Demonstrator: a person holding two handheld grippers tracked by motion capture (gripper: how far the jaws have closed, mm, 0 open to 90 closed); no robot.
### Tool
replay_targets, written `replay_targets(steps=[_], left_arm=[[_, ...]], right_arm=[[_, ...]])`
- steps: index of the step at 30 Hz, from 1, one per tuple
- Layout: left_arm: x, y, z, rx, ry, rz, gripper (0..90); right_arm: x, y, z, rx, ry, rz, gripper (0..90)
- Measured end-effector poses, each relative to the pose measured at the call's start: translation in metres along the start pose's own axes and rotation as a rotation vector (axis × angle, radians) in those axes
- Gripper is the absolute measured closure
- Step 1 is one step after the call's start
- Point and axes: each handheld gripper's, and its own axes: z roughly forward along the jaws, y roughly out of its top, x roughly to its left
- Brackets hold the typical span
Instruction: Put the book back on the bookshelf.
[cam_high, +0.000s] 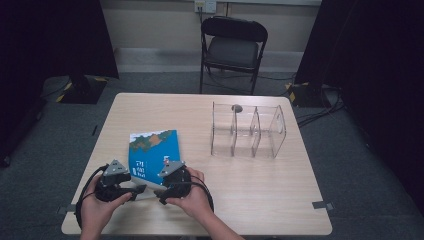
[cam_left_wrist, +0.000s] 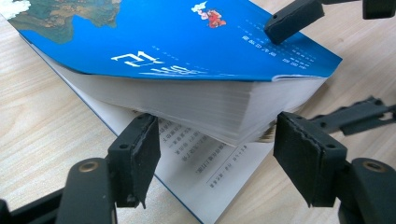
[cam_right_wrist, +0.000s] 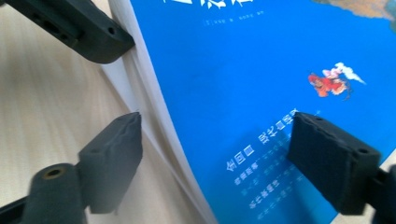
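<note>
I have the left gripper (cam_high: 136, 190) open at the near corner of the blue book (cam_high: 152, 148), jaws astride the lifted page block, probably to pry it up. My right gripper (cam_high: 161, 192) spreads over the glossy cover. The book lies on the pale wooden surface (cam_high: 260, 190); farther back stands a clear acrylic organizer (cam_high: 248, 131).

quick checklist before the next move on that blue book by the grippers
1. Book lies on the table: ok.
2. Left gripper open at the lifted page block: ok.
3. Left gripper has a hold on the pages: not ok, jaws apart.
4. Right gripper open over the cover, one jaw off each side of the book's edge: ok.
5. Clear rack stands apart from the book: ok.
6. Which slot the book fits: cannot tell.
</note>
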Motion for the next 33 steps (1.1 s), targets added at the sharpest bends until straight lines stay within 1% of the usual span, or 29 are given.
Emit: replay_targets(steps=[2,3,5,6,7,8,10,11,12,13,14,16,17,19,22,25,26,27,28,29,31,32,33], left_arm=[[0.0,0.0,0.0,0.0,0.0,-0.001,31.9],[0.0,0.0,0.0,0.0,0.0,-0.001,31.9],[0.0,-0.001,0.0,-0.001,0.0,-0.001,32.0],[0.0,-0.001,0.001,-0.001,-0.006,-0.004,32.0],[0.0,-0.001,0.001,-0.001,-0.006,-0.008,32.0],[0.001,-0.002,0.001,-0.013,-0.01,-0.014,32.0],[0.001,-0.002,0.001,-0.012,-0.008,-0.016,32.0],[0.001,-0.002,0.001,-0.012,-0.008,-0.016,32.0],[0.001,-0.003,0.001,-0.022,-0.009,-0.016,32.0],[0.001,-0.003,0.001,-0.023,-0.008,-0.017,32.0],[0.001,-0.004,0.001,-0.036,-0.011,-0.025,32.0],[0.001,-0.005,0.001,-0.036,-0.012,-0.023,31.8],[0.001,-0.007,0.002,-0.048,-0.009,-0.008,32.3],[0.001,-0.009,0.002,-0.053,-0.01,-0.008,32.3],[-0.001,-0.014,0.002,-0.028,-0.015,-0.005,28.6],[-0.002,-0.017,0.001,-0.02,-0.016,-0.002,26.4],[-0.001,-0.021,-0.001,-0.021,-0.025,-0.02,25.6],[-0.001,-0.023,-0.002,-0.023,-0.026,-0.026,25.0],[-0.001,-0.025,-0.003,-0.032,-0.026,-0.031,24.5],[0.0,-0.027,-0.005,-0.037,-0.03,-0.029,24.3],[0.0,-0.029,-0.006,-0.046,-0.033,-0.032,24.0],[0.001,-0.033,-0.009,-0.056,-0.048,-0.024,24.0],[0.001,-0.033,-0.009,-0.056,-0.048,-0.024,24.1]], right_arm=[[0.0,0.0,0.002,-0.008,-0.018,-0.028,21.6],[0.0,0.0,0.002,-0.008,-0.018,-0.028,21.6],[0.002,0.0,0.004,-0.005,-0.042,-0.054,23.4],[0.003,0.001,0.003,0.001,-0.038,-0.064,29.7],[0.003,0.001,0.003,0.001,-0.038,-0.064,29.7],[0.005,0.002,-0.002,-0.013,-0.025,-0.097,47.1],[0.006,0.002,-0.003,-0.009,-0.021,-0.117,49.9],[0.006,0.002,-0.003,-0.009,-0.021,-0.117,49.9],[0.005,0.003,-0.004,-0.008,-0.012,-0.118,52.4],[0.004,0.004,-0.005,-0.005,0.0,-0.104,54.6],[0.005,0.006,-0.006,0.005,-0.001,-0.113,60.7],[0.007,0.009,-0.007,0.018,-0.016,-0.145,65.5],[0.008,0.011,-0.008,0.026,-0.017,-0.152,67.7],[0.008,0.013,-0.01,0.039,-0.018,-0.153,69.7],[0.009,0.016,-0.011,0.052,-0.028,-0.158,71.4],[0.008,0.018,-0.013,0.061,-0.023,-0.157,72.0],[0.007,0.019,-0.015,0.065,-0.026,-0.157,72.8],[0.007,0.019,-0.016,0.066,-0.024,-0.156,72.9],[0.007,0.02,-0.017,0.067,-0.024,-0.145,73.2],[0.006,0.02,-0.017,0.066,-0.021,-0.135,73.4],[0.006,0.021,-0.02,0.075,-0.03,-0.133,73.6],[0.005,0.022,-0.021,0.074,-0.028,-0.128,73.8],[0.005,0.022,-0.021,0.074,-0.028,-0.128,73.8]])
